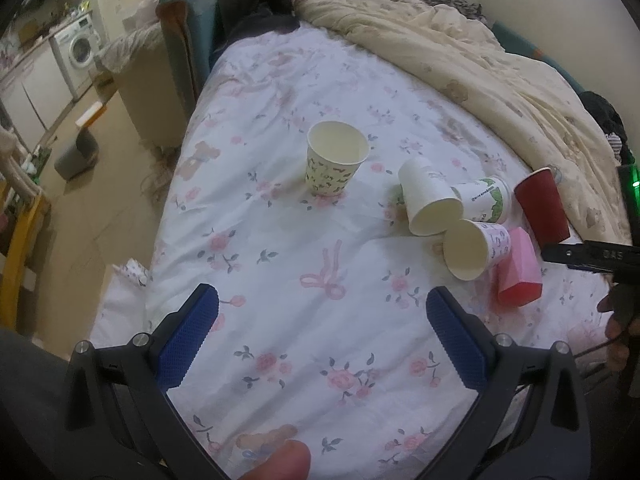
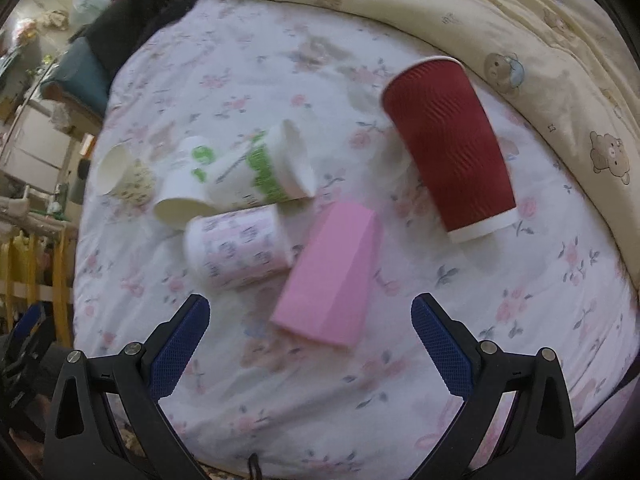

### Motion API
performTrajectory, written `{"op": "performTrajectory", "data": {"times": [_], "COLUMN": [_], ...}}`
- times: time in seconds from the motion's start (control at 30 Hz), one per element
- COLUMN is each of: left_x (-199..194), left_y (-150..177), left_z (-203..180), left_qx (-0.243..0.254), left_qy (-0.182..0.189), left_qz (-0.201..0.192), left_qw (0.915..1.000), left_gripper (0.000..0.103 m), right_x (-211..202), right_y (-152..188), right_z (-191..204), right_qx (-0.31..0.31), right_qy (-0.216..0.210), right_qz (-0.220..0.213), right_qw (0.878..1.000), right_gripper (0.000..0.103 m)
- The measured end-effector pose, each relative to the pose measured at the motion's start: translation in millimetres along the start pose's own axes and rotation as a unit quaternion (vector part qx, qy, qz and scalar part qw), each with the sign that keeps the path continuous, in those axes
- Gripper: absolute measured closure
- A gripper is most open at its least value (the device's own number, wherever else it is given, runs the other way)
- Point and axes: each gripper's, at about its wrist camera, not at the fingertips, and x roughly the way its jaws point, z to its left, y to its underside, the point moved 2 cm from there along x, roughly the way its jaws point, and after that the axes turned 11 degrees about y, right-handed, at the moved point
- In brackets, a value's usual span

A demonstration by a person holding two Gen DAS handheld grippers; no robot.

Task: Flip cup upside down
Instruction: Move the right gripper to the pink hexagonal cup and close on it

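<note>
A patterned paper cup (image 1: pixel 334 158) stands upright, mouth up, on the floral bed sheet (image 1: pixel 280 280); it also shows in the right wrist view (image 2: pixel 126 178). Three paper cups lie on their sides: a plain white one (image 1: pixel 428 198), a green-printed one (image 1: pixel 486 200) and a pink-printed one (image 1: pixel 476 248). A red ribbed cup (image 1: pixel 542 208) stands mouth down. My left gripper (image 1: pixel 322 332) is open and empty, short of the upright cup. My right gripper (image 2: pixel 310 342) is open and empty, just before a pink box (image 2: pixel 332 276). The right tool also shows at the right edge (image 1: pixel 588 256).
A cream quilt (image 1: pixel 460 52) is heaped along the bed's far side and right. The bed edge drops to the floor on the left, where a grey bin (image 1: pixel 78 152) and a washing machine (image 1: pixel 78 46) stand. Dark clothes (image 1: pixel 256 4) lie at the bed's far end.
</note>
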Motion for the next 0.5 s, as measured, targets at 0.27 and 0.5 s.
{"op": "performTrajectory", "data": {"times": [0.27, 0.5], "left_x": [-2.1, -6.1], "left_y": [-2.5, -5.4], "left_z": [5.3, 8.5], "left_qx": [-0.015, -0.022], "left_qy": [0.011, 0.014], "left_qz": [0.006, 0.0], "left_qw": [0.9998, 0.9997], "left_gripper": [0.0, 0.0], "right_x": [36.8, 71.4], "right_y": [-10.1, -8.1], "right_z": [0.2, -4.9], "right_qx": [0.011, 0.047], "right_qy": [-0.025, -0.012], "right_qz": [0.061, 0.11], "right_qw": [0.998, 0.993], "right_gripper": [0.021, 0.036]}}
